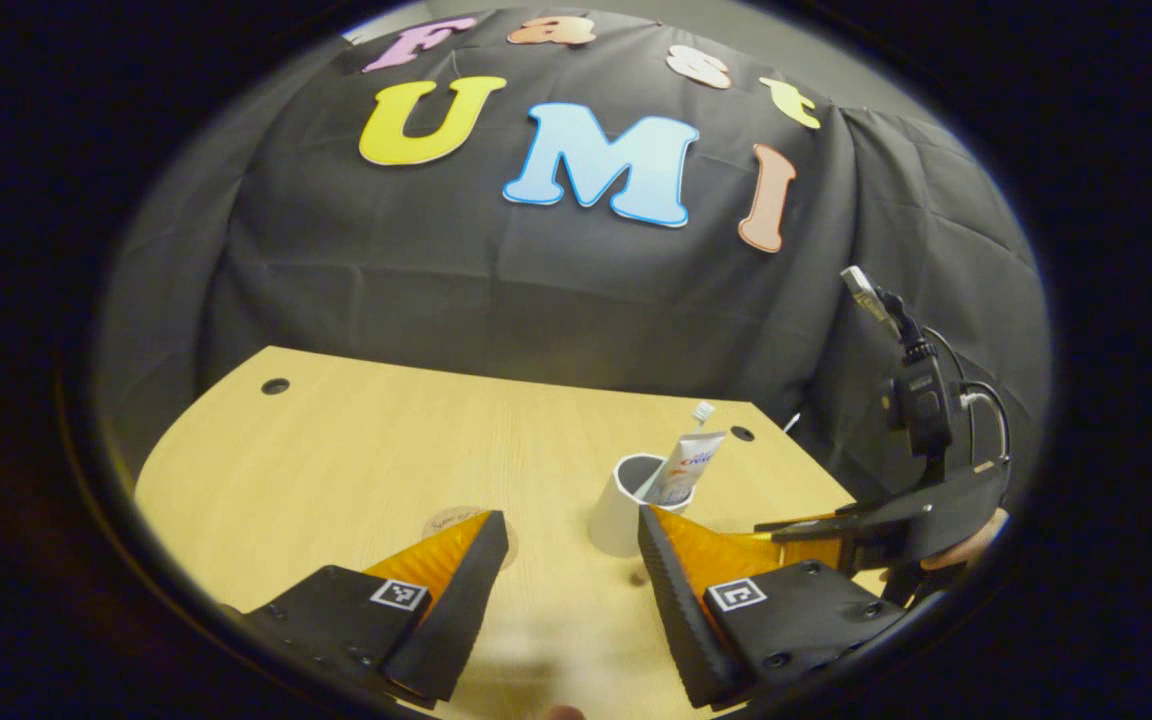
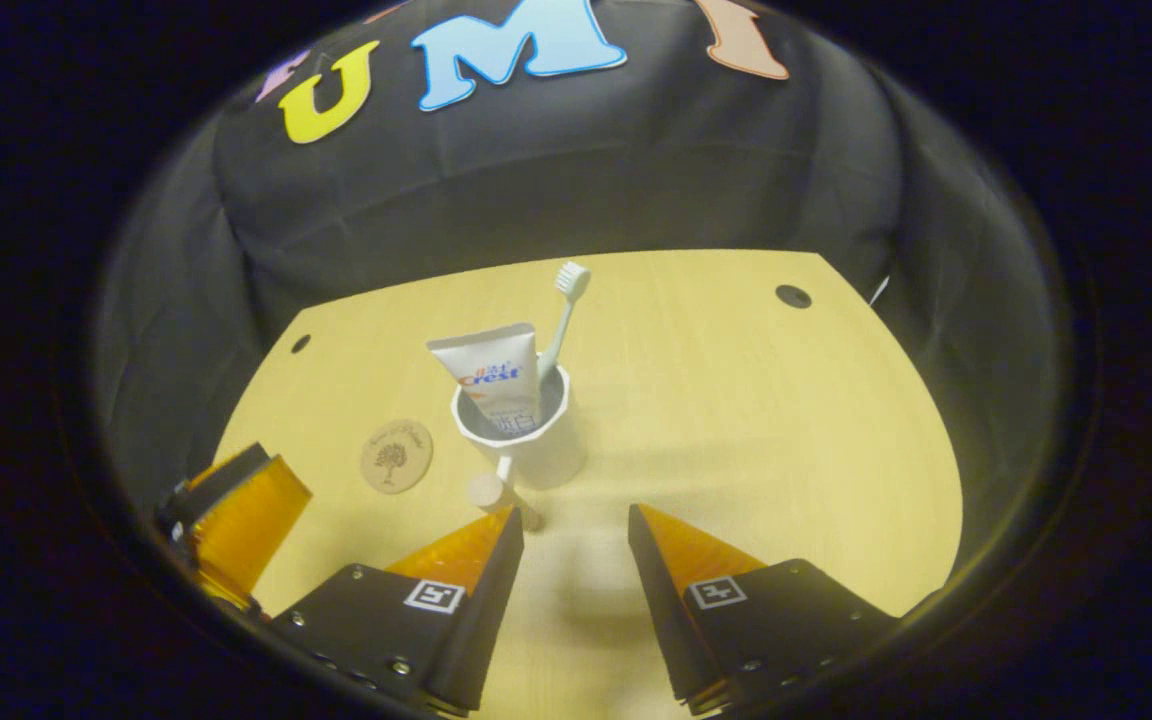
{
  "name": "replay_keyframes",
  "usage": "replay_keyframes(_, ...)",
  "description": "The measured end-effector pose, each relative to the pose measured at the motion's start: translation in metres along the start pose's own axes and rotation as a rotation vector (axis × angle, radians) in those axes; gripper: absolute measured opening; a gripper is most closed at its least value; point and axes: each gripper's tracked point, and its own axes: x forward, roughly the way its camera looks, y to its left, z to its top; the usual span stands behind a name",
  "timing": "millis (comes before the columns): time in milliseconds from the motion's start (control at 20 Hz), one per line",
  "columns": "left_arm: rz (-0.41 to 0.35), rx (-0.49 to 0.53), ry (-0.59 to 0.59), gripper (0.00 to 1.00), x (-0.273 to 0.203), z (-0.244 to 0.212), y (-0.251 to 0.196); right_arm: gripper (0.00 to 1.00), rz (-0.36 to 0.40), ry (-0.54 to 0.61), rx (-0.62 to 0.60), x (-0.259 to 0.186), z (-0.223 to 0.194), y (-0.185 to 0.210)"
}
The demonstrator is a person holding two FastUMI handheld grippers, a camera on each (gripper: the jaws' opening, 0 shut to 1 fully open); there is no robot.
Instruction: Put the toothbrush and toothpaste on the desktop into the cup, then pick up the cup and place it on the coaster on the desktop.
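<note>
The white plastic cup (image 2: 521, 430), holding toothpaste tube (image 2: 491, 375) and toothbrush (image 2: 564, 310), stands just beyond the wide right claw (image 2: 566, 530); the round coaster (image 2: 397, 456) lies left. The left claw (image 1: 571, 535) gapes wide, seemingly empty.

Each gripper (image 1: 573, 535) carries two wedge-shaped fingers on matte bodies studded with small screws, every finger base stamped with a square white coded marker. Near the cup (image 1: 624, 505), the right gripper (image 1: 816, 535) in the left gripper view bears a boxy module on a post, looped with dark cables.

Coaster (image 1: 448, 520) mostly hidden, seemingly
</note>
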Motion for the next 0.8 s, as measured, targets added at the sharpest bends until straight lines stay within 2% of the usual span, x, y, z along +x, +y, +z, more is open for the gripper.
replay_keyframes(100, 0.001, -0.012, 0.015, 0.86, -0.003, -0.006, 0.008, 0.66, 0.031, 0.015, 0.016, -0.003, 0.005, 0.011)
replay_keyframes(200, -0.001, -0.021, 0.015, 0.86, -0.006, -0.005, 0.015, 0.94, 0.019, 0.016, -0.012, -0.009, 0.016, 0.015)
replay_keyframes(450, 0.007, -0.01, 0.031, 0.86, -0.001, -0.009, 0.033, 0.94, 0.028, 0.053, -0.052, -0.001, 0.03, 0.036)
replay_keyframes(800, 0.032, 0.01, 0.06, 0.86, 0.002, -0.014, 0.045, 0.94, -0.011, 0.233, -0.057, 0.032, 0.019, 0.048)
